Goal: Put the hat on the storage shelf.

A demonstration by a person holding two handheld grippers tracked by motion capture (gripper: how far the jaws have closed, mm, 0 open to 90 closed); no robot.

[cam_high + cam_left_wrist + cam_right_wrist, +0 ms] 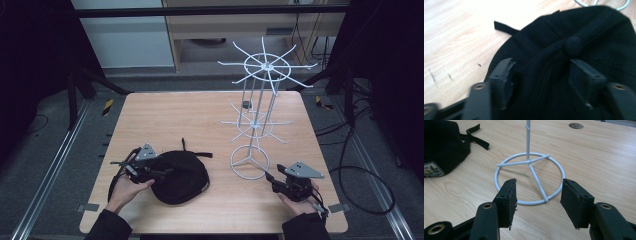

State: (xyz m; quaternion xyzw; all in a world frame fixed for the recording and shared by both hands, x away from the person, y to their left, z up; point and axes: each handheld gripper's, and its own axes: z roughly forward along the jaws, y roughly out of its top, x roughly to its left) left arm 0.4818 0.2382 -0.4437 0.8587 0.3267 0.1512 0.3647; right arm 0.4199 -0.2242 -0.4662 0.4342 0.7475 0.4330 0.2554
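My left gripper (541,72) straddles the black cap (180,175) unclamped, my right gripper (537,200) spread before the empty wire rack (252,120); hanging apparently remains.

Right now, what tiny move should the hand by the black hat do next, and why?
Probably close the left gripper on the black cap. Its jaws are open and already sit on either side of a fold of fabric near the top button. The right gripper hangs open in front of the white wire rack, holding nothing.
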